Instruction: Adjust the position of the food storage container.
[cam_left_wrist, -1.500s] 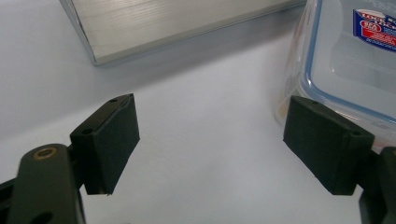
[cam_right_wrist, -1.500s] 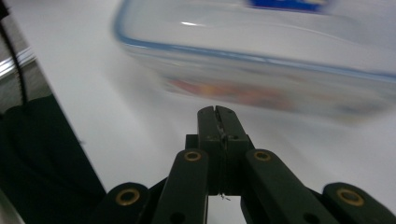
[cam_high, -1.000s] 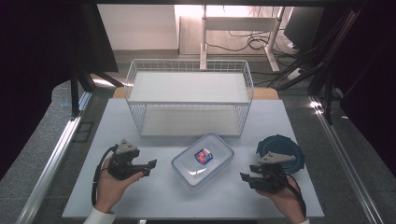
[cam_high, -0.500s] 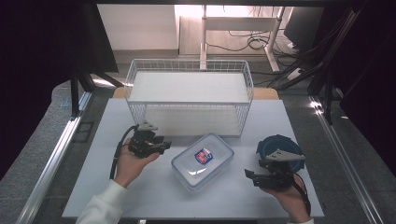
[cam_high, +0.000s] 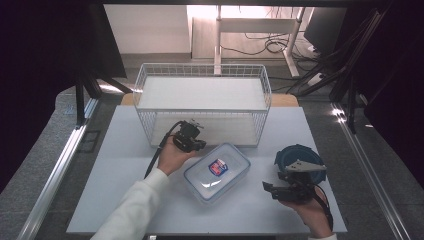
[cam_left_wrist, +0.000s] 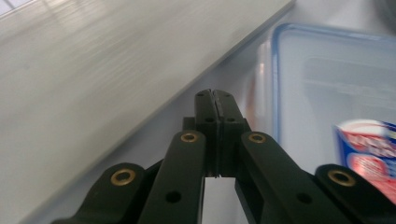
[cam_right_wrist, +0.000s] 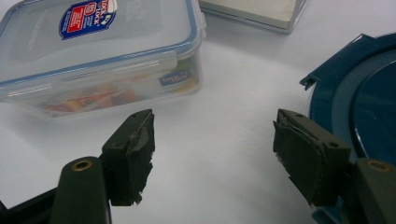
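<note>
- White tabletop (cam_high: 125, 195) carries everything, with dark floor and a metal rail to either side and cables under a desk far behind.
- Nearest, at the right, the right gripper (cam_high: 272, 189) sits in a hand at the table's near right edge, with the blue round lid (cam_high: 290, 154) just behind it.
- In the right gripper view, its two black jaws stand spread wide with bare table between them and nothing gripped. The lid (cam_right_wrist: 369, 102) lies just to the right of the right-hand jaw, and the clear food container (cam_right_wrist: 98, 51) lies ahead and to the left, apart from the jaws.
- That clear rectangular food container (cam_high: 217, 172), its blue-rimmed lid clipped on and bearing a red and blue label, sits near the middle of the table, between the two hands.
- Left of its far corner, the left gripper (cam_high: 200, 145) is held by a hand in a white sleeve, just beside the container and close in front of the basket.
- In the left gripper view, the left gripper's (cam_left_wrist: 214, 95) jaws are pressed together on nothing, having just been closing. The container (cam_left_wrist: 327, 93) lies to their right.
- Farthest, the white wire basket (cam_high: 202, 70) stands across the table's far half.
</note>
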